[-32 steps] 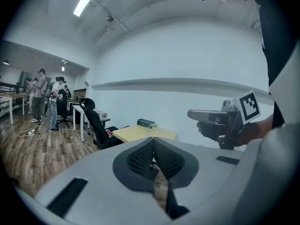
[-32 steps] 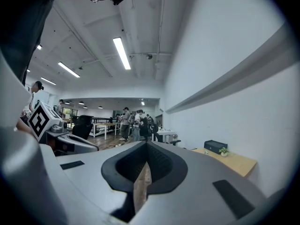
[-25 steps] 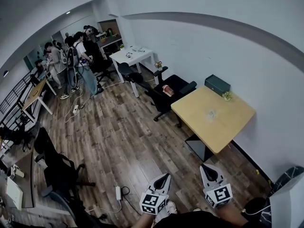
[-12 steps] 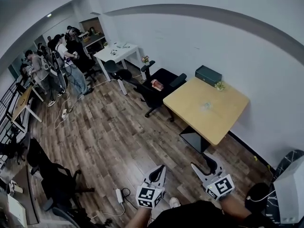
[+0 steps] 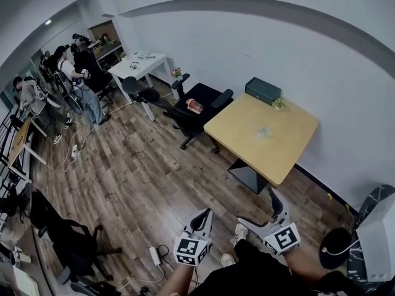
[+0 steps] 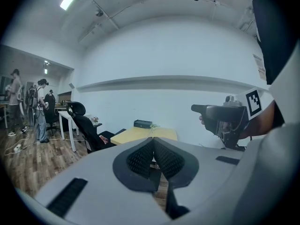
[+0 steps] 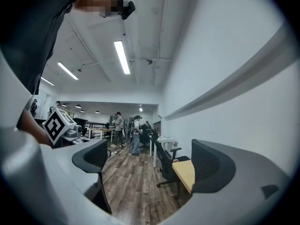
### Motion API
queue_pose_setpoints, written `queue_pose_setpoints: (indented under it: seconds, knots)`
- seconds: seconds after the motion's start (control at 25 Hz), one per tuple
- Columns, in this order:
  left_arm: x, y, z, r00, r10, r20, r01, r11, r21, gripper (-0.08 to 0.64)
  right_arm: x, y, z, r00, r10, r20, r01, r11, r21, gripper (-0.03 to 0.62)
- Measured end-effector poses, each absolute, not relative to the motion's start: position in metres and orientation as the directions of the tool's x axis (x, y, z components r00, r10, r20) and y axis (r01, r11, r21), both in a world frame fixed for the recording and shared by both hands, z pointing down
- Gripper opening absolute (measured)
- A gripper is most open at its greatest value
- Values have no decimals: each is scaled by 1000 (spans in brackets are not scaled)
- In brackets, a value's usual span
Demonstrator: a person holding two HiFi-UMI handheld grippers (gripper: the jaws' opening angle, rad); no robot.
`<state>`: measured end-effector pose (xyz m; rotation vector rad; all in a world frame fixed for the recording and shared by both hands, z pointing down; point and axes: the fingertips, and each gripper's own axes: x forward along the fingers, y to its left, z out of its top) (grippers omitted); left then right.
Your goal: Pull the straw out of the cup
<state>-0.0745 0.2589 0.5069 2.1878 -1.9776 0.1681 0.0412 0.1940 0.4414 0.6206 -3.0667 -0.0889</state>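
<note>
**Views compared**

- The left gripper view shows the left gripper (image 6: 153,150) with its ribbed pads pressed together and nothing between them. The head view shows this gripper (image 5: 206,217) only as one narrow grey point above its marker cube.
- The right gripper view shows the right gripper (image 7: 150,161) with its jaws opening and already spread wide. Only floor and furniture are seen through the gap. In the head view the two fingers of this gripper (image 5: 255,206) form a broad V over the floor.
- Each gripper view also shows the other tool. The right gripper (image 6: 220,117) appears level at the right of the left gripper view, and the left gripper's marker cube (image 7: 57,124) appears at the left of the right gripper view.
- Only the head view shows the top of the yellow table (image 5: 290,150) from above. The cup (image 5: 264,132) is a small pale spot near the middle of that top, well apart from both grippers. The straw is too small to make out. Neither gripper view resolves the cup.

**Surface and room**

- A dark green box (image 5: 262,90) and a small plant (image 5: 279,104) sit at the far edge of the table, by the white wall.
- A black office chair (image 5: 203,97) stands just beside the table's left edge, with a reddish item (image 5: 194,106) on its seat.
- The floor (image 5: 142,177) is wood plank, and a power strip (image 5: 154,255) lies on it near the person's feet.
- A white table (image 5: 143,66) and several people (image 5: 80,73) stand at the far left.
</note>
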Motion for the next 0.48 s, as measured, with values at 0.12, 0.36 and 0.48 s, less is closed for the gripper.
queue_pose_setpoints:
  seconds: [0.12,0.36,0.48]
  knots:
    - [-79,239,509,122,-967,222,-992,-111,60,18,33,168,448,-911,-413,-2,-413,910,38,574]
    - [-90,184,516,139,-961,238,-989,-125,73,18,24,106,458,-892,-451,2,-452,892,-6,578]
    - [-95,154,516,151,-960,237,-987,-134,87,18,19,78,459,-885,-466,4,-466,885,-22,578]
